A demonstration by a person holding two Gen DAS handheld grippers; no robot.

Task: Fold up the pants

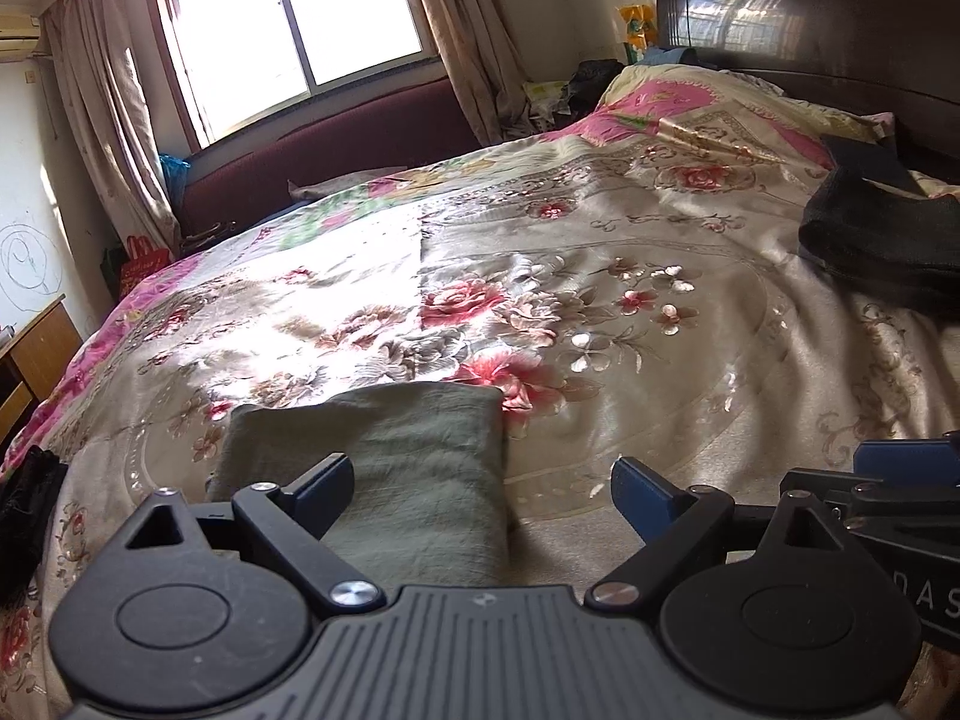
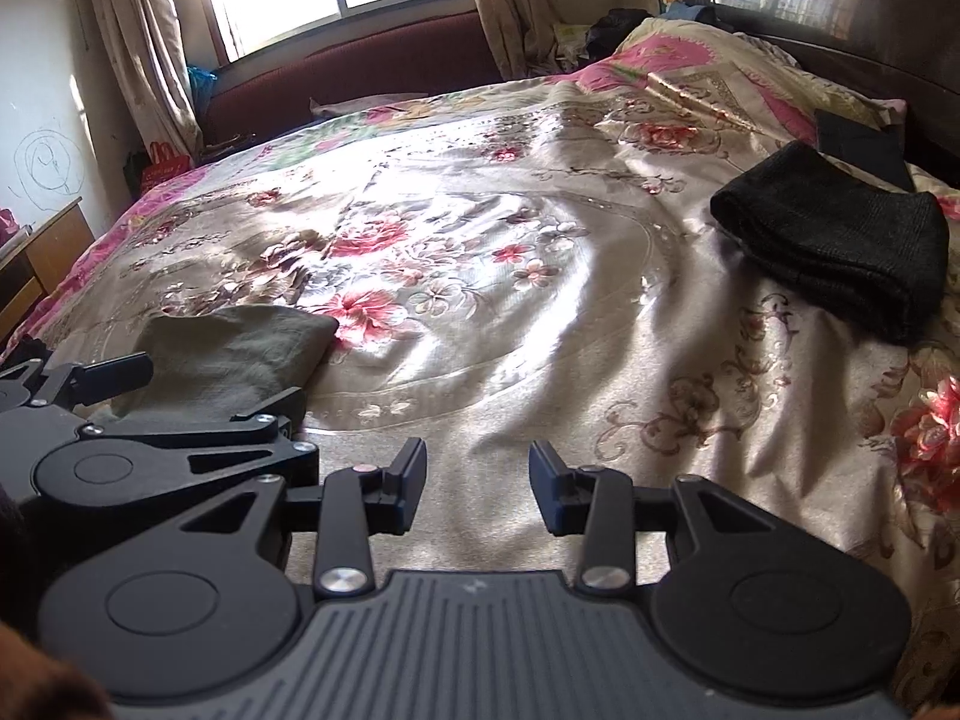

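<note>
Folded olive-green pants (image 1: 390, 468) lie flat on the floral bedspread (image 1: 630, 360), near its front edge. My left gripper (image 1: 483, 489) is open and empty, just above the near end of the pants, its left finger over the cloth. In the right wrist view the green pants (image 2: 234, 354) lie at the left, with the left gripper (image 2: 216, 387) over them. My right gripper (image 2: 478, 489) is open and empty over bare bedspread (image 2: 540, 312), to the right of the pants.
A folded black garment (image 2: 840, 252) lies on the bed at the right, also in the left wrist view (image 1: 882, 246). A dark headboard (image 1: 810, 18) stands at the far right. A maroon sofa (image 1: 336, 162) and window are behind the bed. A wooden desk (image 1: 36, 354) stands at the left.
</note>
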